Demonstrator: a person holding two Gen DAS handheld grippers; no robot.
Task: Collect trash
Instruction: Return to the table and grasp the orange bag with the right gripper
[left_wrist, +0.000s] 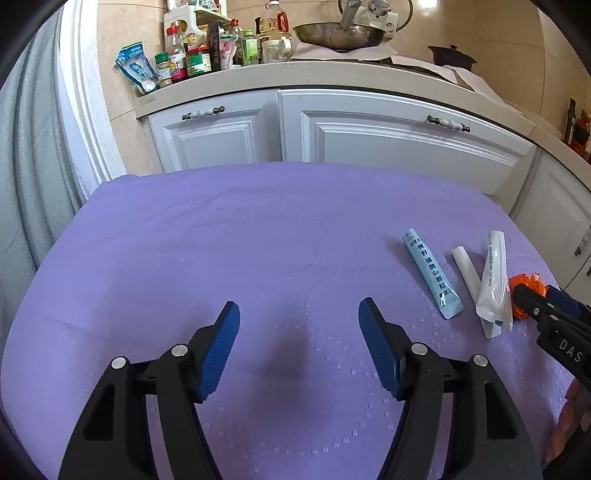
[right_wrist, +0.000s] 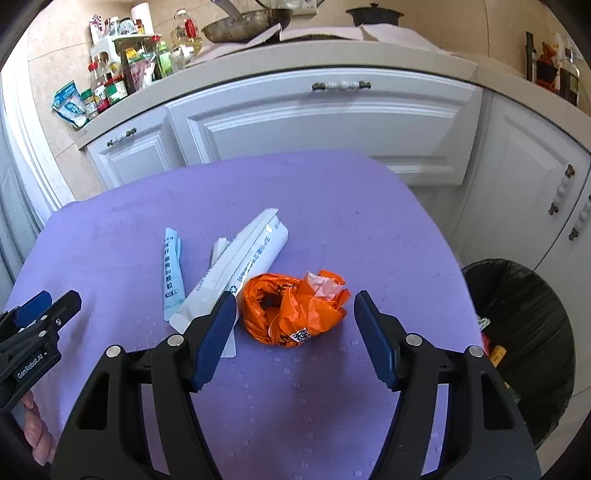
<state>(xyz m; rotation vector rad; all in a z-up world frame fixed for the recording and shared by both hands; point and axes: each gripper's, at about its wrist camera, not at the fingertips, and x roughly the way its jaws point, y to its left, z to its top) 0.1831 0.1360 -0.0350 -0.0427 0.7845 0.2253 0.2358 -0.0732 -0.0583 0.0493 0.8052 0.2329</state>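
Right gripper (right_wrist: 294, 306) stands with its blue-padded jaws spread apart and nothing clamped; the crumpled orange plastic bag (right_wrist: 291, 308) lies on the purple tablecloth (right_wrist: 332, 206) just ahead of the fingertips, roughly centred on the gap, which suggests the jaws are set wide to straddle the bulky wad before closing. Left gripper (left_wrist: 299, 314) is likewise apart and empty, hovering over a bare stretch of cloth, well to the left of the trash, presumably kept clear of the working side. Remaining trash lies in a loose cluster just left of the orange bag: a light blue sachet (right_wrist: 173, 280), a long white wrapper (right_wrist: 251, 254) with printed text whose lower end touches or slips under the right gripper's left finger, and a small white strip (left_wrist: 466, 273) between the two. A bin lined with a black bag (right_wrist: 524, 332) stands on the floor beside the right edge of the table, close to the trash, so the likely transfer path is short; some discarded items already show inside it. Several details stay uncertain: the print on the sachet and wrapper is too small to read, the bin's contents are mostly in shadow and cut off by the right finger, and in the left wrist view the orange bag is largely hidden behind the right gripper. Only fingertips of the person show at the frame edges.
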